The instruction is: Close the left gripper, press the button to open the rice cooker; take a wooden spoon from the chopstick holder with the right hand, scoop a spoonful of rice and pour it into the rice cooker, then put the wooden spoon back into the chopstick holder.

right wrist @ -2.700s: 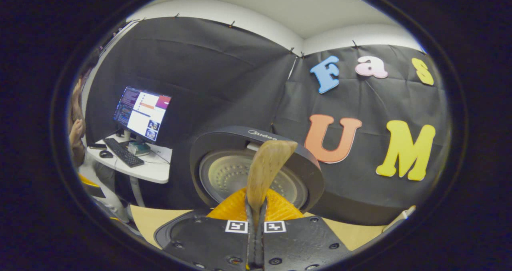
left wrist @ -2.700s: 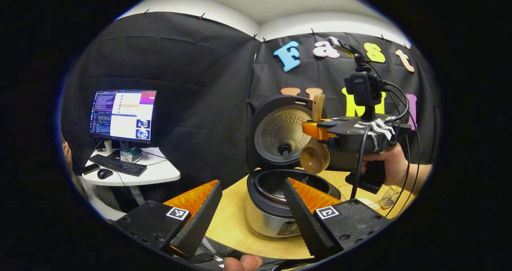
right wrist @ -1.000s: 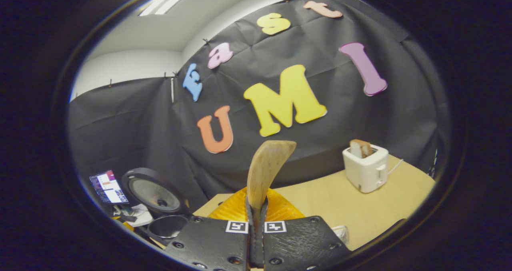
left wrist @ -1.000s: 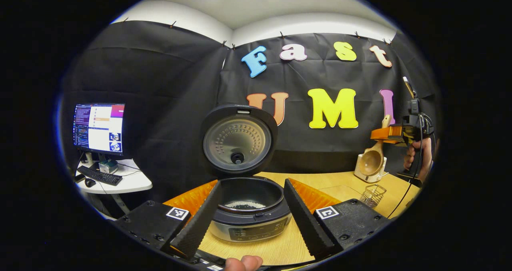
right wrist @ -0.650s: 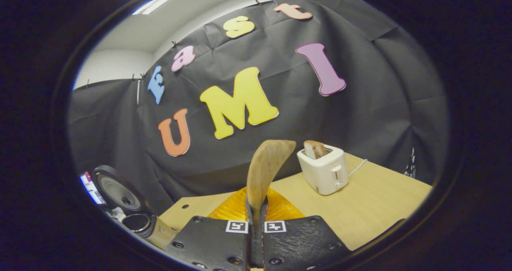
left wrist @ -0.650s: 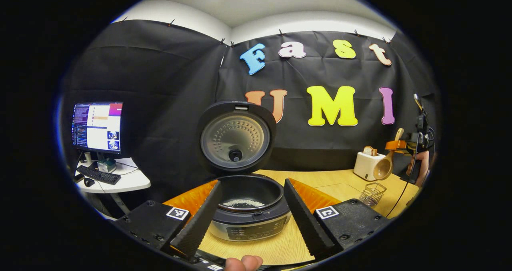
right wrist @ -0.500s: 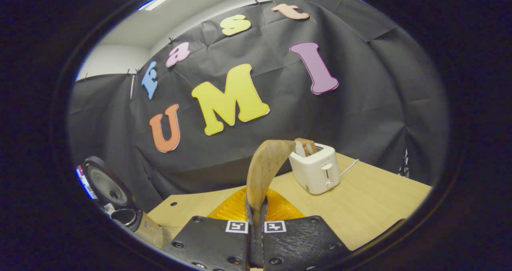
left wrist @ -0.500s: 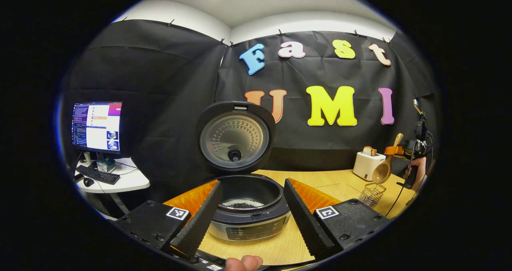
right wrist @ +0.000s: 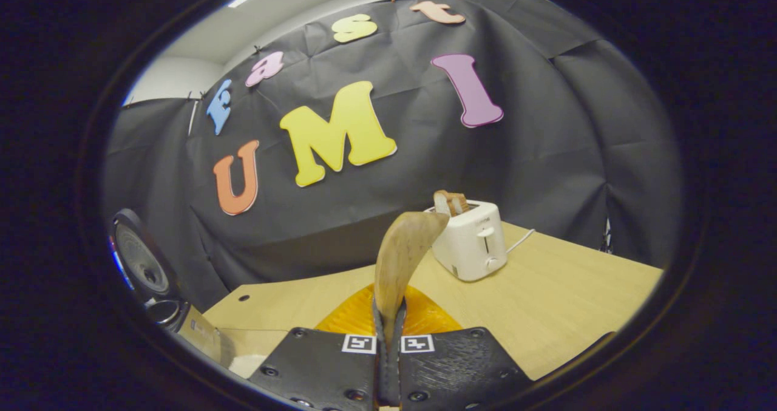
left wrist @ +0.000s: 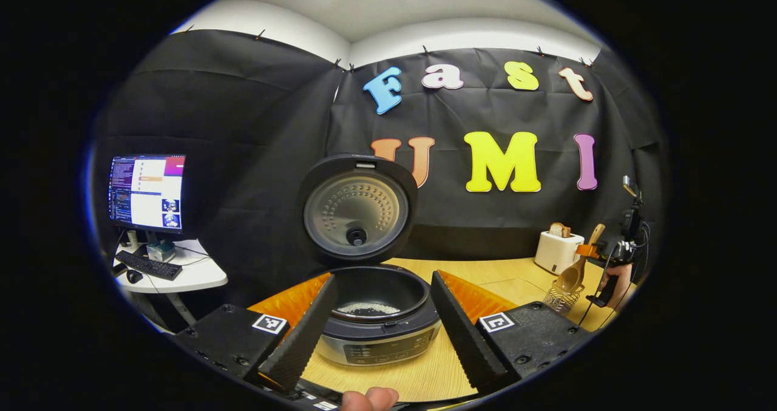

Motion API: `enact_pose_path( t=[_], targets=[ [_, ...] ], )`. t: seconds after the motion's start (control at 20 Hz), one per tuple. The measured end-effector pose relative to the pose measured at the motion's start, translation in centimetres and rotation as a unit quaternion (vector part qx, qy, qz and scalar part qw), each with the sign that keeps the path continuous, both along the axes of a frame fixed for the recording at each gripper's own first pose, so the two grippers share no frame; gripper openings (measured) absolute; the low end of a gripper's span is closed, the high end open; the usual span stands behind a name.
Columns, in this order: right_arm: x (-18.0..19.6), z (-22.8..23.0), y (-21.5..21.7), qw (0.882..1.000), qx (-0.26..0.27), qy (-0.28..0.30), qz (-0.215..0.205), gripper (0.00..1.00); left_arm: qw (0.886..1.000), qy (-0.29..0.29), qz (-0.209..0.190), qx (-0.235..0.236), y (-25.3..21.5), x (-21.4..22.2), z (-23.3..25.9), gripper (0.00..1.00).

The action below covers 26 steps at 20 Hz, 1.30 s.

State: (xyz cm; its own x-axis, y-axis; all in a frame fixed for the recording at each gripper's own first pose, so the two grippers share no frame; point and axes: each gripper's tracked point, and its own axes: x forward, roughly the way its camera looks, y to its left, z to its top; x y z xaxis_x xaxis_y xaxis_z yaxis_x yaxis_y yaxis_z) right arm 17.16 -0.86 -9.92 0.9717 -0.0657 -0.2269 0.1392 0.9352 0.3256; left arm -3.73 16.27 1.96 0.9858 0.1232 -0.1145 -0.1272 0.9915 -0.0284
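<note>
Risk: spoon (left wrist: 573, 272) bowl sits at holder (left wrist: 559, 298) rim, 3 o'clock of cooker (left wrist: 376, 314); tilted, it could snag the wire or tip it.
Right hand-held gripper (right wrist: 388, 362): pinching spoon handle.
Left hand-held gripper (left wrist: 382, 329): spread, idle.
Count: one spoon, one holder, one cooker, one toaster (right wrist: 468, 241) on desk (right wrist: 570, 314).

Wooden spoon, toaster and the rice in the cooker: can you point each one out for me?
Wooden spoon (right wrist: 400, 259): right gripper view, on the handle standing up from between the fingers.
Toaster (right wrist: 467, 244): right gripper view, on its white front side.
Rice (left wrist: 367, 308): left gripper view, on the white heap at the pot's bottom.
</note>
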Motion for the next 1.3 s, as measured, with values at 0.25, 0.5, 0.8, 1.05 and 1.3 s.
enact_pose_path(
  t=[0.25, 0.5, 0.8, 1.05, 1.3],
  targets=[
    [0.3, -1.7, -0.1, 1.000, -0.002, 0.008, -0.002, 0.00, 1.000, 0.001, 0.002, -0.001, 0.2, 0.0, -0.1, 0.99],
    [0.7, -2.7, 0.0, 1.000, -0.002, 0.020, 0.003, 0.02, 1.000, 0.004, -0.007, 0.002, -0.2, 0.0, -0.2, 0.99],
    [0.6, -3.7, -0.5, 0.999, 0.005, 0.034, -0.003, 0.04, 1.000, 0.005, -0.008, 0.005, -0.5, -0.2, -0.1, 0.99],
    [-0.2, -2.6, -1.2, 1.000, 0.016, 0.017, -0.007, 0.09, 1.000, 0.001, -0.008, 0.005, -0.5, -0.3, 0.2, 0.99],
    [-1.2, -2.5, -1.8, 1.000, 0.014, 0.013, 0.002, 0.47, 1.000, 0.004, -0.005, 0.002, -0.4, -0.3, 0.1, 0.99]
  ],
)
